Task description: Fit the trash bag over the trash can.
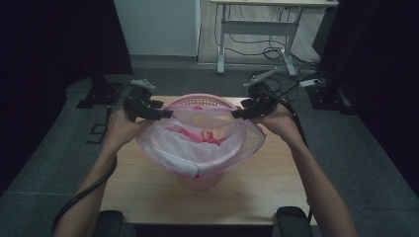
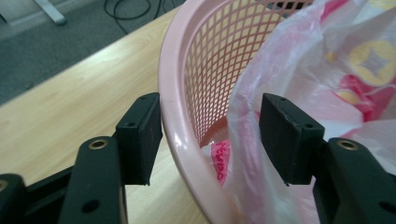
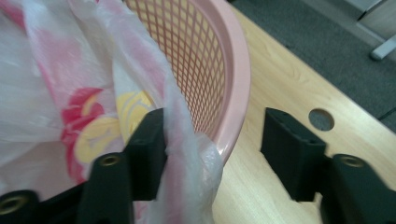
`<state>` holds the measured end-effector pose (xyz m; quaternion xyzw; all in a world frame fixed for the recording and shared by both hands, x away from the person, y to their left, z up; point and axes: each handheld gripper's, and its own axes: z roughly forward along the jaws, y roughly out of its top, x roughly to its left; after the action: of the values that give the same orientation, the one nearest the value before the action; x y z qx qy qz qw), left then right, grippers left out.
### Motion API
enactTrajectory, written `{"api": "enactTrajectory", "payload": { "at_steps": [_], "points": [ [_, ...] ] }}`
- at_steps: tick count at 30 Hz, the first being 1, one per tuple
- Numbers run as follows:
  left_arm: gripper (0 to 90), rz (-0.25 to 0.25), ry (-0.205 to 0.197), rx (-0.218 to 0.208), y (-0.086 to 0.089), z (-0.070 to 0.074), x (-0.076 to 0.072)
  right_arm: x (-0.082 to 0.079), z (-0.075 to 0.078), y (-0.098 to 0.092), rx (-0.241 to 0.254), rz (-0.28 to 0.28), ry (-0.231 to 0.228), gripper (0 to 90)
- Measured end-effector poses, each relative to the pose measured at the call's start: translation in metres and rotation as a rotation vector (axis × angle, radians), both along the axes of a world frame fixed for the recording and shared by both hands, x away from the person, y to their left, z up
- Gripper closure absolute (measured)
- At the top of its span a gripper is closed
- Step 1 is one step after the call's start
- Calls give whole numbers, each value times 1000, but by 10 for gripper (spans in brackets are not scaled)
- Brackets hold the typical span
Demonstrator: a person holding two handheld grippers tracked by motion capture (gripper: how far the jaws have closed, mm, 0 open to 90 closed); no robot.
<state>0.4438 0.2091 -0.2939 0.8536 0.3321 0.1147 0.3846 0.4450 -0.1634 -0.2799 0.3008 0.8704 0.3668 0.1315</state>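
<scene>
Fitting the bag over the basket rim

Both tongs, left [image 2: 210, 135] and right [image 3: 212, 149], stand spread astride the rim; the bag [image 1: 197, 140] lines the basket [image 1: 202, 101] mid-table. Pinch film only and pull outward evenly.

Basket [image 1: 203, 177] on table [image 1: 148, 197], bag [image 1: 197, 143] in basket

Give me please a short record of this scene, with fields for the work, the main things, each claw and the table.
work: fitting a plastic bag into a pink mesh basket
bag: thin, pink and white print, its mouth spread over the basket rim
left claw: open, jaws astride the rim and the bag edge
right claw: open, one jaw inside against the bag, the other outside the rim
table: light wood, basket near its middle
</scene>
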Motion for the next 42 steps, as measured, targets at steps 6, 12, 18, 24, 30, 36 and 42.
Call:
{"api": "enactTrajectory", "payload": {
  "at_steps": [6,12,18,24,30,36,42],
  "points": [
    [608,-36,-19,1,3,15,-4,-10,7,1,-35,89,13,612],
    [848,-27,-69,23,2,21,3,0,11,10,-92,65,-64,853],
    [872,43,-104,79,2,19,24,24,7,20,-96,18,-150,838],
    [871,70,-62,78,1,4,44,46,-9,24,-115,-18,-111,826],
    [873,51,-19,46,3,-8,52,59,-19,22,-117,-22,-61,840],
    [875,15,36,10,5,-16,60,74,-27,17,-45,-35,31,850],
    [880,-11,69,7,1,-23,65,86,-42,18,-17,-32,100,854]
  ]
}}
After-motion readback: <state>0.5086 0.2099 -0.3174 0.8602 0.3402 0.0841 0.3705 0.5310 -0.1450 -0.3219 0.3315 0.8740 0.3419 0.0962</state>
